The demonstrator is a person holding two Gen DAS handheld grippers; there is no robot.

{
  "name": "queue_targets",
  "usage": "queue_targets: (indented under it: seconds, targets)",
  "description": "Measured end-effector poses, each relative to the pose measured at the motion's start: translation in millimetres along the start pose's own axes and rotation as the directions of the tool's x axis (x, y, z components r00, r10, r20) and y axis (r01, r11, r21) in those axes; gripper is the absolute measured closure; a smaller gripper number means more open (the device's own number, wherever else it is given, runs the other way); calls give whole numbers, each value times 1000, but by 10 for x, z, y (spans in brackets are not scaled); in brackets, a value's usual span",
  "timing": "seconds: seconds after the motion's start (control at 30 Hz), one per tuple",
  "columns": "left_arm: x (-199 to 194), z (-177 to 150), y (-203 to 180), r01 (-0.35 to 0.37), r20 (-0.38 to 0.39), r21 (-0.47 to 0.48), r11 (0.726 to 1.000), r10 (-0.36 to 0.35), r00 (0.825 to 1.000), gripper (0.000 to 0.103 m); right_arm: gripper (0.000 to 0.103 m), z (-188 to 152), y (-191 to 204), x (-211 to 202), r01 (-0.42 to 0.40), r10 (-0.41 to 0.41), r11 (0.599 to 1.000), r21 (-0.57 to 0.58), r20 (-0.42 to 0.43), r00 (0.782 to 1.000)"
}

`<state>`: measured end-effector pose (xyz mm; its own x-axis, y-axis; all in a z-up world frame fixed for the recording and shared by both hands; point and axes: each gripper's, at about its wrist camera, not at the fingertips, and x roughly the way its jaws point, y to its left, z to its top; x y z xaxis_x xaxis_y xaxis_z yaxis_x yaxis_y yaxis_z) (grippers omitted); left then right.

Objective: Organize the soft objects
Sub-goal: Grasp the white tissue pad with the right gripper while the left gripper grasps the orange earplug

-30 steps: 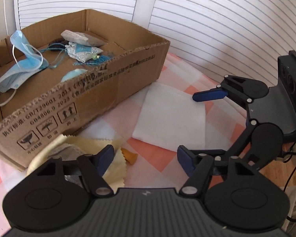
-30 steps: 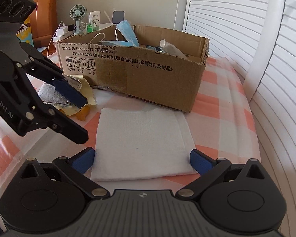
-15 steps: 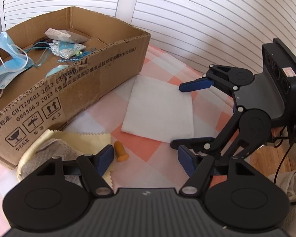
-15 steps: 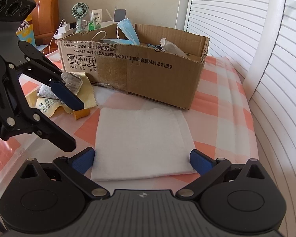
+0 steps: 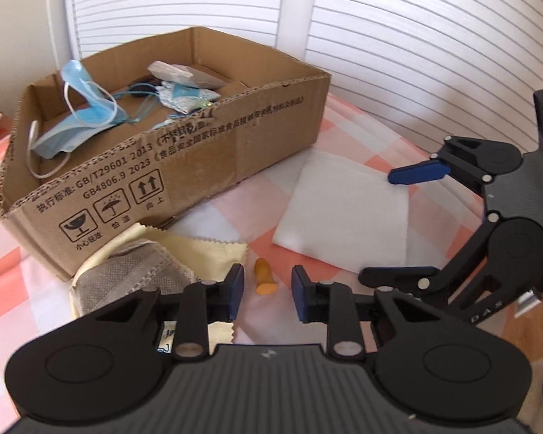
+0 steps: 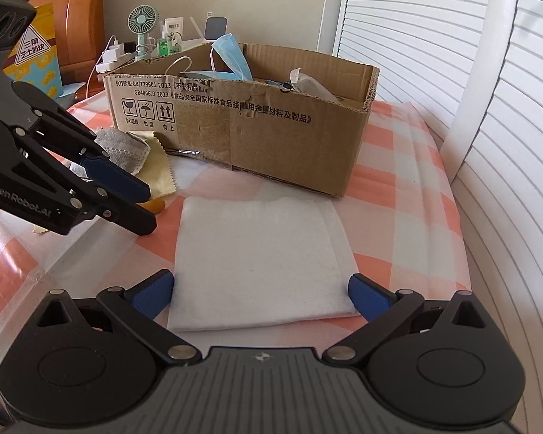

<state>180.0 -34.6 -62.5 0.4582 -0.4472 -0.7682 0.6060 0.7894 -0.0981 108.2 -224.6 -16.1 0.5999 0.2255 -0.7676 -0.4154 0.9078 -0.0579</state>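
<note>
Closing in on a small orange earplug (image 5: 263,282), the left gripper (image 5: 264,291) is sitting at lower centre of the left wrist view; its jaws have just been narrowing, the earplug is lying between the blue pads (image 5: 235,289) but the pads are not pressing on it, a gap showing on both sides. The earplug is lying on the checked tablecloth (image 5: 347,115), just beside the zigzag edge of a yellow cleaning cloth (image 5: 202,249), which is lying under a grey face mask (image 5: 134,271) at lower left. The right gripper (image 6: 262,291) is hovering at the bottom of the right wrist view with jaws spread wide, holding nothing, its pads (image 6: 155,289) flanking the near corners of a white folded cloth (image 6: 260,253) lying flat at frame centre. A cardboard box (image 5: 206,159) is standing in the upper left of the left wrist view, near the white cloth, holding a blue surgical mask (image 5: 87,108) draped at its left end and small packets (image 5: 181,86) toward the back. White shutters (image 5: 416,36) are filling the upper right.
</note>
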Motion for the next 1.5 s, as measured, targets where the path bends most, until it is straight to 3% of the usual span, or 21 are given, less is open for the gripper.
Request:
queue_targets:
  seconds: [0.13, 0.27, 0.87, 1.03, 1.2, 1.3, 1.37, 1.5]
  targets:
    - [11, -36, -127, -75, 28, 6, 997, 75, 997, 78, 0, -9, 3, -1, 2, -2, 1000, 2, 1, 1000]
    - [14, -71, -214, -98, 59, 3, 995, 98, 993, 93, 0, -10, 7, -6, 3, -3, 1000, 1, 2, 1000]
    - [-23, -112, -176, -82, 73, -35, 996, 85, 994, 94, 0, 142, -70, 71, 24, -24, 998, -54, -5, 1000]
    - [-25, -115, -166, -76, 76, -40, 996, 79, 994, 94, 0, 206, -202, 205, -22, 22, 1000, 6, -31, 999]
    - [-35, -118, -156, -70, 79, -51, 996, 74, 994, 93, 1, 208, -177, 215, -4, 4, 1000, 27, -23, 1000]
    - [-38, -120, -157, -70, 80, -49, 996, 74, 994, 94, 19, 209, -140, 152, -2, 2, 1000, 18, -12, 1000]
    - [-41, -119, -158, -70, 80, -46, 996, 73, 994, 93, 38, 215, -127, 115, 7, -7, 1000, 16, -10, 1000]
    - [-42, -116, -159, -70, 79, -44, 997, 73, 994, 93, 59, 216, -136, 73, 33, -32, 999, 21, -8, 999]
